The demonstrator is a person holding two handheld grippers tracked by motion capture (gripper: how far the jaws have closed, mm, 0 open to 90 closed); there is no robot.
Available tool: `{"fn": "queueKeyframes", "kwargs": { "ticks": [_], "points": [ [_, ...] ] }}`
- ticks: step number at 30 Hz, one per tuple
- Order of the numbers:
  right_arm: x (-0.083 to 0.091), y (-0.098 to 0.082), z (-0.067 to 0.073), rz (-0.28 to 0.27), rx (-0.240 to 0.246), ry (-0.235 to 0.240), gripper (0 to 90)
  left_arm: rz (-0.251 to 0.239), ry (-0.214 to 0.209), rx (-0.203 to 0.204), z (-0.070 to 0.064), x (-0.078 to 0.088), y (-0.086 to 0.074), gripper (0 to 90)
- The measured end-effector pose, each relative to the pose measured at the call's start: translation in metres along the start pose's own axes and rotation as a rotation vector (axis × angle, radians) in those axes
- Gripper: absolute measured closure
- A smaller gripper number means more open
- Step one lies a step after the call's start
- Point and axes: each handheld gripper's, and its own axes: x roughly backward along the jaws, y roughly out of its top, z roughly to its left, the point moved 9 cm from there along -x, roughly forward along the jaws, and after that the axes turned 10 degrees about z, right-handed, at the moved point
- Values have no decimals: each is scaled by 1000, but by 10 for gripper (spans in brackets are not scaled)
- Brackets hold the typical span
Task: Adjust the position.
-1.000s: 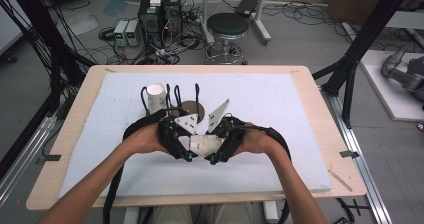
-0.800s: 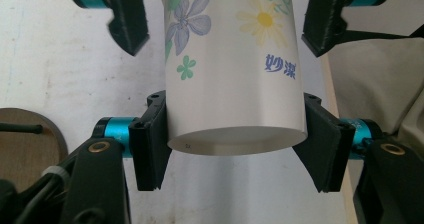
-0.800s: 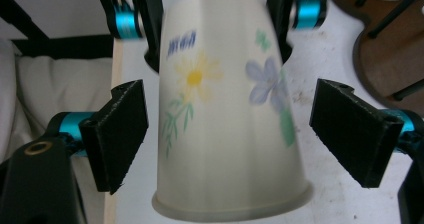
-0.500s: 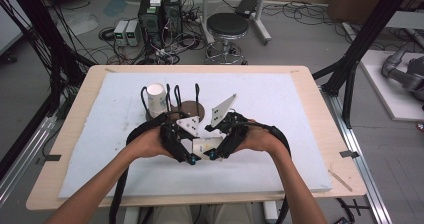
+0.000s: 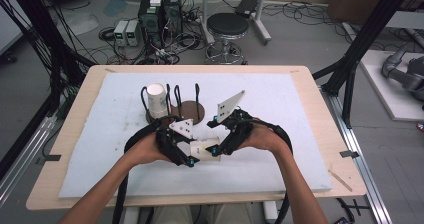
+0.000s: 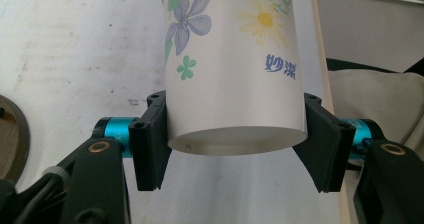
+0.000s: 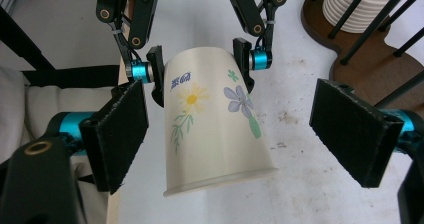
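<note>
We see the left gripper (image 6: 235, 154) clamped on a flowered paper cup (image 6: 235, 69), its two black jaws pressed against opposite sides of the cup near the narrower end. In the high view the cup (image 5: 206, 149) lies roughly on its side between the two hands, held above the white table mat (image 5: 300, 134) near the person's edge. The right gripper (image 7: 245, 139) stands open: in the right gripper view its padded jaws sit well apart on either side of the cup's wide rim, touching neither side (the left pad is just beside the cup wall, the right pad clearly off it). The cup bears a purple flower, a yellow daisy, green leaves and blue printed characters. Behind the hands we note a dark wooden cup rack (image 5: 187, 111) with black upright rods, and a stack of white cups (image 5: 156, 100) standing upside down in its left bay. The person's forearms enter from the bottom edge, hands close together.
</note>
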Motion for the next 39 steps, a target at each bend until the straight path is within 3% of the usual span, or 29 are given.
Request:
{"fn": "queueKeyframes", "kwargs": {
  "ticks": [5, 12, 16, 22, 26, 32, 39],
  "points": [
    [4, -1, 0, -42, -11, -2, 162, -71, -6, 24, 1, 0, -2, 369],
    [11, -4, -1, -161, -55, 19, 162, -198, -11, 66, 2, 3, -7, 368],
    [16, -6, -2, -229, -74, 25, 162, -306, -14, 84, 2, 9, -7, 368],
    [20, -10, -3, -327, -100, 38, 162, -428, -17, 97, 0, 17, -9, 368],
    [17, -13, -2, -359, -113, 49, 162, -521, -32, 102, -2, 24, -8, 368],
    [12, -16, 3, -391, -118, 63, 162, -591, -31, 106, -4, 31, -10, 369],
    [10, -17, 5, -448, -127, 80, 163, -639, -30, 106, -4, 37, -12, 369]
  ]
}}
